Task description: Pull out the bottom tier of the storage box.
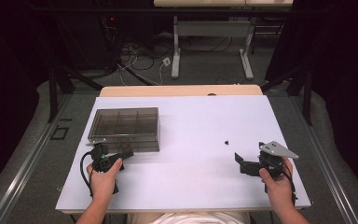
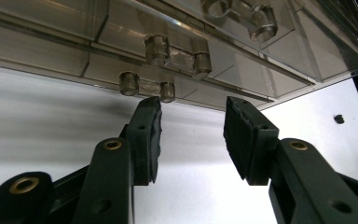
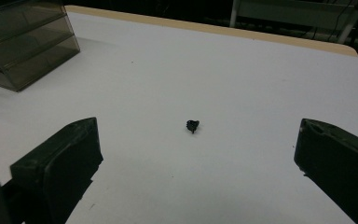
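Left gripper (image 2: 191, 114) half open, holding nothing, at clear box (image 1: 124, 129) latch; box contents unreadable. Right gripper (image 3: 196, 154) wide open, empty, facing small unidentifiable black piece (image 3: 192, 125).

A white table top (image 1: 196, 121) with a pale wooden edge stands on a grey floor (image 1: 28, 154). Beyond it, a second table's white legs (image 1: 175, 51) rise among loose cables (image 1: 140, 58). Dark curtains (image 1: 335, 51) close both sides; the room is dim.
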### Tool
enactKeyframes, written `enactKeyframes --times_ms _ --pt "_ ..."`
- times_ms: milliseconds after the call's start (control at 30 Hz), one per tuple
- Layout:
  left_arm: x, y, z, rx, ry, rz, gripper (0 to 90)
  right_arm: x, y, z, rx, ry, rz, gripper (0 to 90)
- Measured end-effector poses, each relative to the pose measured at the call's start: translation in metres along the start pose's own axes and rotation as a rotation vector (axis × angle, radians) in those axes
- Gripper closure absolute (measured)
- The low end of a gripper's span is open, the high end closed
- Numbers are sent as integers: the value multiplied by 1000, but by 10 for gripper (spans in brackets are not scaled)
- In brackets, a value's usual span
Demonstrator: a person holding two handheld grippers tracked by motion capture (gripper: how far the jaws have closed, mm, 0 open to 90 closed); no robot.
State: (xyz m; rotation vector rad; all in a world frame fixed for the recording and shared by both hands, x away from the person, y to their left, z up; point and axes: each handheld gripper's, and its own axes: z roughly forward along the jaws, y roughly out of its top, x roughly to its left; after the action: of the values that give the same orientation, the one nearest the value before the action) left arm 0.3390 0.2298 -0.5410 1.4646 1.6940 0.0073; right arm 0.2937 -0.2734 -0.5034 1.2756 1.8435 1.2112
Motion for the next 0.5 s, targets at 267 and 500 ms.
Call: enactKeyframes --times_ms 267,500 --pt "2 -1 3 5 6 -11 572 -1 0 0 1 0 -2 3" --pt "4 -1 3 17 7 -10 576 -1 0 0 8 -1 0 4"
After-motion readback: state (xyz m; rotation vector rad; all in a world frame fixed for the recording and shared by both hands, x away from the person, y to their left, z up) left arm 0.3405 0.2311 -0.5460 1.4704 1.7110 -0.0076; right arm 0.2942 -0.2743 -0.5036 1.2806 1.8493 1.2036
